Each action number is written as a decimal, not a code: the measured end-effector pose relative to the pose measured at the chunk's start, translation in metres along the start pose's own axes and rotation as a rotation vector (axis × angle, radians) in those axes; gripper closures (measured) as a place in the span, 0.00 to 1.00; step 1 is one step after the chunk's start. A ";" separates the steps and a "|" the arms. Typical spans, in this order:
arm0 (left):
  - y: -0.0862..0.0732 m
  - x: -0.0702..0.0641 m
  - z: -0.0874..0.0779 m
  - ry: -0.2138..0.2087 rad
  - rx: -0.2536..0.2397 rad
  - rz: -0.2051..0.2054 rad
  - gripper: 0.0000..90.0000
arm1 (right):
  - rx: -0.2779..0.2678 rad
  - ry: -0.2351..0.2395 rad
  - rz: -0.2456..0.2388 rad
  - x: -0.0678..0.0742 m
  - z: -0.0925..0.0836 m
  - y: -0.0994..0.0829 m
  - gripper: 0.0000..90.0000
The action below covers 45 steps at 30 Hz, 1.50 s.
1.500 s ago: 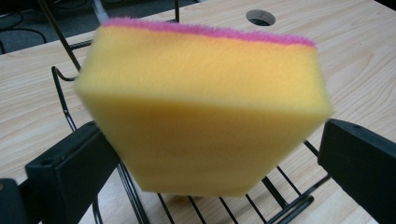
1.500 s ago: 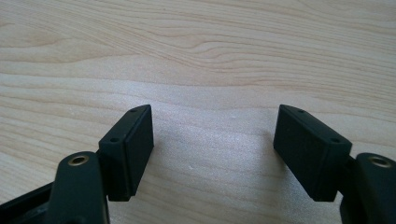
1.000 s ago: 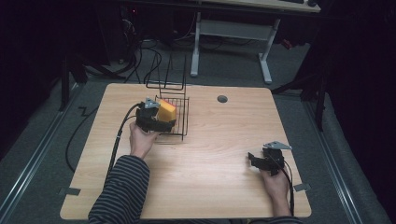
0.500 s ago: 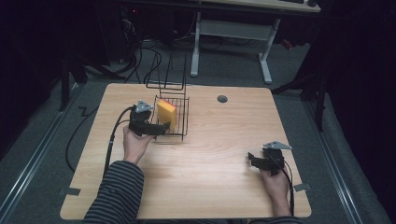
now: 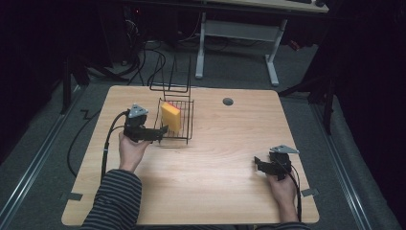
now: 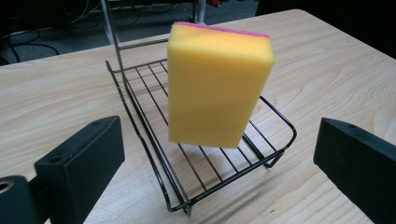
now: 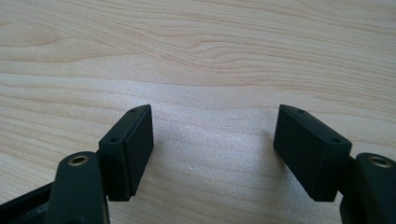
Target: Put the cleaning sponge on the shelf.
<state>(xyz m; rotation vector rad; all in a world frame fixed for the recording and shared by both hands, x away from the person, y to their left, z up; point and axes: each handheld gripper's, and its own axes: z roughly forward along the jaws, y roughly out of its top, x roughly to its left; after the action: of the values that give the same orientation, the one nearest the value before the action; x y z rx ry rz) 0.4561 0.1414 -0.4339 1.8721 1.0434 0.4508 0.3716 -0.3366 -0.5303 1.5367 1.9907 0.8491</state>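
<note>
1. High view: a yellow sponge (image 5: 171, 117) stands on end inside the wire rack (image 5: 187, 136), apparently already placed. The left gripper (image 5: 162, 131) sits just beside the rack's near-left edge, its jaws just narrowing slightly yet wide apart, gripping nothing.
2. Left gripper view: the sponge's (image 6: 217, 84) long axis runs upright, broad face toward the camera, pink layer behind.
3. Right gripper view: the right gripper (image 7: 212, 151), well apart from the rack, is spread and empty over the table (image 7: 196, 51); only withdrawal seems left.

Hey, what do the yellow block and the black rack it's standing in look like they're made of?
The yellow block looks like soft foam, matte and finely porous, with a thin pink layer on its back, probably a scouring pad. The black rack looks like thin metal wire with a dark, slightly glossy coating; bent rods and faint highlights suggest it.
</note>
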 end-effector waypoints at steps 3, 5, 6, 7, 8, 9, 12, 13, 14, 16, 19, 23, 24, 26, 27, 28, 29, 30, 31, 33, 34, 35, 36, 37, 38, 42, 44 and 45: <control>-0.001 0.000 -0.005 0.002 -0.007 -0.004 0.04 | 0.001 -0.001 -0.002 0.000 0.000 0.000 0.32; -0.002 0.000 -0.007 0.009 0.003 0.004 0.04 | 0.000 0.000 0.000 0.000 0.000 0.000 0.32; -0.002 0.000 -0.008 0.012 0.005 0.008 0.04 | 0.000 0.000 0.000 0.000 0.000 0.000 0.32; -0.002 0.000 -0.010 0.013 0.003 0.008 0.04 | 0.000 0.000 0.000 0.000 0.000 0.000 0.32; -0.002 0.000 -0.011 0.013 0.000 0.007 0.04 | 0.000 0.000 0.000 0.000 0.000 0.000 0.32; -0.002 0.000 -0.013 0.014 -0.005 0.006 0.04 | 0.000 0.000 0.000 0.000 0.000 0.000 0.32; -0.004 0.002 -0.018 0.014 -0.019 -0.008 0.04 | -0.001 0.002 -0.001 0.000 0.000 0.000 0.32; -0.005 0.002 -0.020 0.015 -0.022 -0.010 0.05 | -0.001 0.001 -0.001 0.000 0.000 0.000 0.32; -0.006 0.003 -0.021 0.017 -0.024 -0.015 0.05 | -0.001 0.001 -0.002 0.000 0.000 0.000 0.32; -0.008 0.005 -0.024 0.019 -0.026 -0.025 0.05 | 0.000 0.000 0.000 0.000 0.000 0.000 0.32; -0.011 0.008 -0.029 0.022 -0.035 -0.038 0.05 | 0.001 -0.001 -0.002 0.000 0.000 0.000 0.32; -0.015 0.010 -0.036 0.027 -0.044 -0.053 0.05 | 0.001 -0.002 -0.002 0.000 0.000 0.000 0.32; -0.016 0.011 -0.038 0.028 -0.045 -0.057 0.05 | 0.002 -0.003 0.000 0.000 0.000 0.000 0.32; -0.018 0.011 -0.040 0.029 -0.044 -0.059 0.05 | 0.003 -0.003 0.000 0.000 0.000 0.000 0.32; -0.020 0.012 -0.042 0.031 -0.044 -0.062 0.05 | 0.003 -0.004 -0.001 0.000 0.000 0.000 0.32; -0.021 0.012 -0.043 0.032 -0.043 -0.063 0.05 | 0.003 -0.005 -0.002 0.001 0.000 0.000 0.32; -0.022 0.013 -0.045 0.033 -0.041 -0.065 0.05 | 0.003 -0.006 -0.002 0.001 0.000 0.000 0.32; -0.023 0.013 -0.046 0.036 -0.036 -0.062 0.05 | 0.003 -0.007 -0.003 0.001 0.000 0.000 0.32; -0.024 0.014 -0.048 0.039 -0.040 -0.063 0.05 | 0.003 -0.006 -0.004 0.001 0.000 0.000 0.32; -0.025 0.015 -0.052 0.039 -0.046 -0.072 0.06 | 0.002 -0.006 -0.001 0.001 0.000 0.000 0.32; -0.026 0.016 -0.053 0.040 -0.047 -0.075 0.06 | 0.002 -0.006 -0.001 0.001 0.000 0.000 0.32; -0.027 0.016 -0.054 0.040 -0.050 -0.078 0.06 | 0.002 -0.007 -0.003 0.001 0.000 0.000 0.32; -0.028 0.017 -0.056 0.040 -0.048 -0.079 0.06 | 0.002 -0.007 -0.001 0.001 0.000 0.000 0.32; -0.028 0.017 -0.057 0.040 -0.050 -0.082 0.06 | 0.002 -0.007 -0.001 0.001 0.000 0.000 0.32; -0.029 0.017 -0.058 0.041 -0.051 -0.081 0.06 | 0.002 -0.006 -0.001 0.001 0.000 0.000 0.32; -0.031 0.017 -0.061 0.042 -0.053 -0.086 0.06 | 0.002 -0.007 -0.002 0.001 0.000 0.000 0.32; -0.032 0.018 -0.063 0.043 -0.056 -0.089 0.06 | 0.003 -0.007 -0.002 0.001 0.000 0.000 0.32; -0.033 0.018 -0.063 0.043 -0.057 -0.091 0.06 | 0.003 -0.007 -0.001 0.001 0.000 0.000 0.32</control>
<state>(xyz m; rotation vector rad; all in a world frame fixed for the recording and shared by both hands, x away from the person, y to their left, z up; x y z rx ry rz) 0.4087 0.1977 -0.4312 1.7640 1.1286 0.4646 0.3714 -0.3356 -0.5303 1.5375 1.9886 0.8399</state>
